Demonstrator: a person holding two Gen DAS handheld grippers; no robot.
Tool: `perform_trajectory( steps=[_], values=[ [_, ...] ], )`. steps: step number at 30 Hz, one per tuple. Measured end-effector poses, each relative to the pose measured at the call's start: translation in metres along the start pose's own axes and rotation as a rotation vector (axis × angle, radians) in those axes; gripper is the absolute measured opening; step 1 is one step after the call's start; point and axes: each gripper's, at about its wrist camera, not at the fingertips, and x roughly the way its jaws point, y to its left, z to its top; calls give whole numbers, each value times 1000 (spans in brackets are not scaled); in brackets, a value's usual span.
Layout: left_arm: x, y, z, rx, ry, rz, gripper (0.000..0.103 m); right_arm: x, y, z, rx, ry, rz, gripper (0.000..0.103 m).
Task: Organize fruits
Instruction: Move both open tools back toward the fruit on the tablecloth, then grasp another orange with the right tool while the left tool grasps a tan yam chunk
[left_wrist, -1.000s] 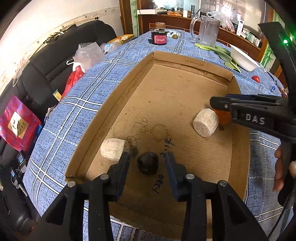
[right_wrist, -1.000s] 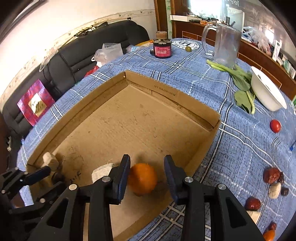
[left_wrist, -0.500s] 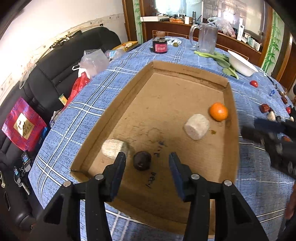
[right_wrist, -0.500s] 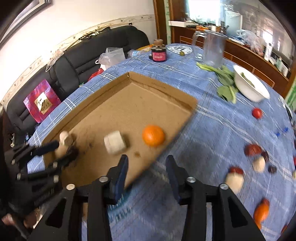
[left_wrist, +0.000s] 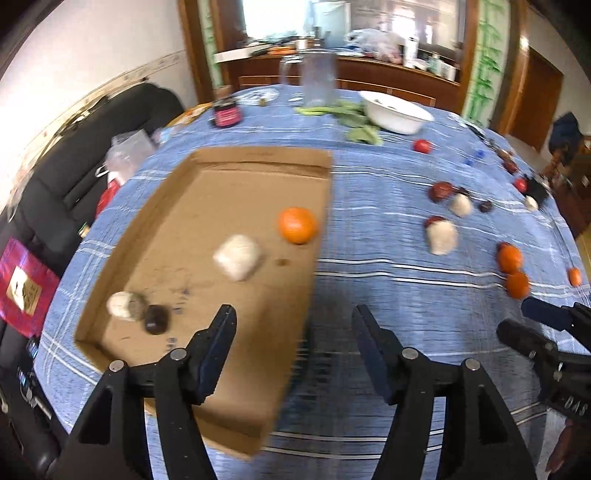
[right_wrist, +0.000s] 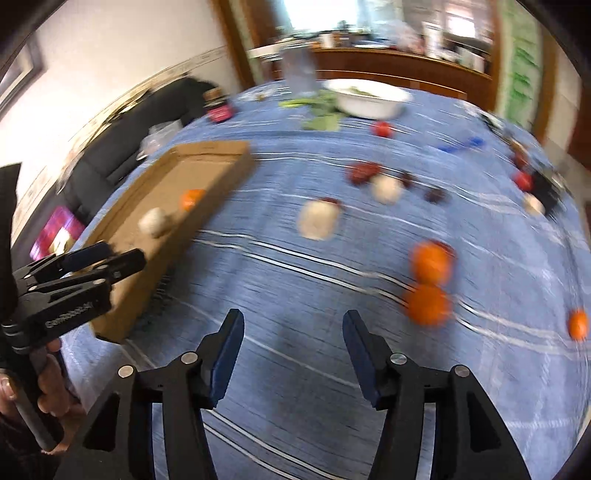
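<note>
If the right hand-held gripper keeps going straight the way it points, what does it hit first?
Most likely bare blue tablecloth. The right hand-held gripper, jaws opening and empty, has the two oranges off to its right; blur makes depth uncertain.

On your table (left_wrist: 388, 295) the cardboard tray (left_wrist: 236, 155) sits to the left. In it an orange (left_wrist: 297, 225) lies near the right wall, a pale chunk (left_wrist: 237, 257) beside it, and a dark fruit (left_wrist: 156, 319) in the near left corner. Right of the tray, loose fruits (right_wrist: 428, 280) lie scattered. Behind them stands a bowl (left_wrist: 395, 112).
</note>
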Motion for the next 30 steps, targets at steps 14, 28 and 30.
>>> perform_trajectory(
  steps=[14,28,30],
  values=[
    [15,-50,-1,51,51,-18,64,10,-84,2,83,-10,-34,60],
    [56,-96,42,42,112,-85,64,22,-78,6,14,-4,5,33],
    [66,-104,49,35,118,-88,64,16,-79,2,8,-12,-3,34]
  ],
)
